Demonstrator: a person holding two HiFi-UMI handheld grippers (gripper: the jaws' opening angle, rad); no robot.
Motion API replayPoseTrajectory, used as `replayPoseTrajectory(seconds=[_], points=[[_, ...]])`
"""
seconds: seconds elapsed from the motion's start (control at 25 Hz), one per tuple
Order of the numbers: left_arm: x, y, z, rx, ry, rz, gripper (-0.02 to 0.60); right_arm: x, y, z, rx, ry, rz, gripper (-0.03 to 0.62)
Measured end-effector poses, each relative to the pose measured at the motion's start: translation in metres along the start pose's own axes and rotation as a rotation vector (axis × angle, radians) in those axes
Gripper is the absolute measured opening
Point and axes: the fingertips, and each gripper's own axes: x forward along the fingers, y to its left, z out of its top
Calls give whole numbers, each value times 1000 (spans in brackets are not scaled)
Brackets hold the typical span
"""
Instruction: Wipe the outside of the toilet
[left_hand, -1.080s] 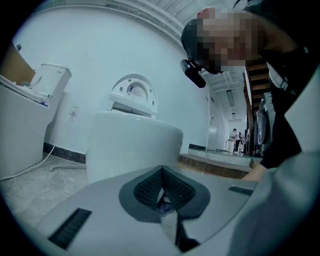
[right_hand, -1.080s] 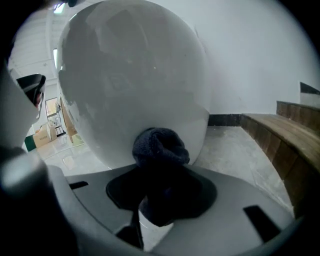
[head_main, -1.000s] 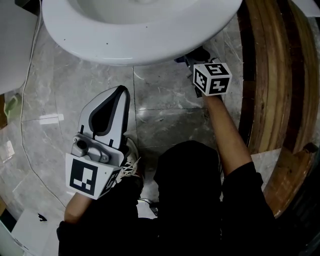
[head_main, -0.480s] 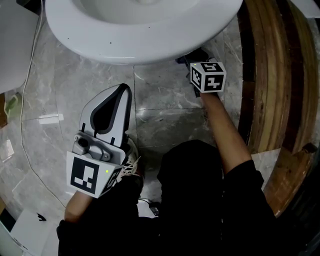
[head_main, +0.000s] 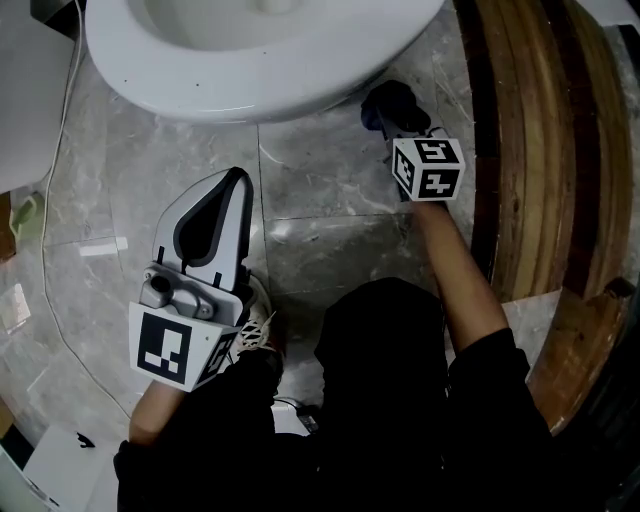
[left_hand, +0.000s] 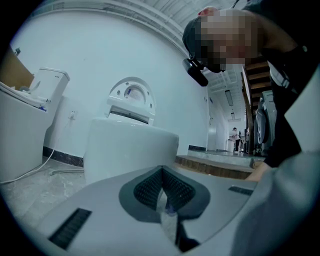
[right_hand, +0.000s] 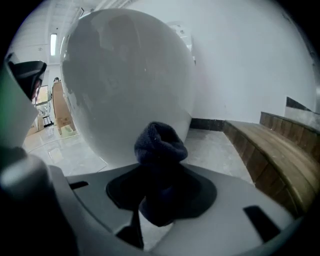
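R claw (right_hand: 161, 175) clamps a dark blue knitted cloth (right_hand: 160, 142), wad poking past its tips. The glossy white ceramic toilet bowl (right_hand: 130, 85) sits just ahead; contact unclear. Cloth's prob soft, light, squashy, so a mid-wad pinch should hold. L claw (left_hand: 162, 192) closed, nothing in it.

1. The toilet (head_main: 260, 60) is glossy white.
2. The cloth (right_hand: 160, 142) is dark navy in a ribbed knit.
3. The left gripper (head_main: 236, 182) and right gripper (right_hand: 161, 175) are pale grey with black pads. Their cubes carry black-and-white square markers.
4. The floor (head_main: 330, 190) is grey marble with pale veins.
5. The wooden step (head_main: 540, 150) shows light and dark brown bands.
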Motion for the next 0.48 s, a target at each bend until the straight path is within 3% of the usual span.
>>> replayPoseTrajectory(seconds=[0.24, 0.48], points=[[-3, -7, 3, 50, 6, 3, 11, -51, -28, 29, 13, -110, -68, 133], [-10, -10, 4, 108, 34, 13, 11, -102, -26, 70, 11, -238, -81, 133]])
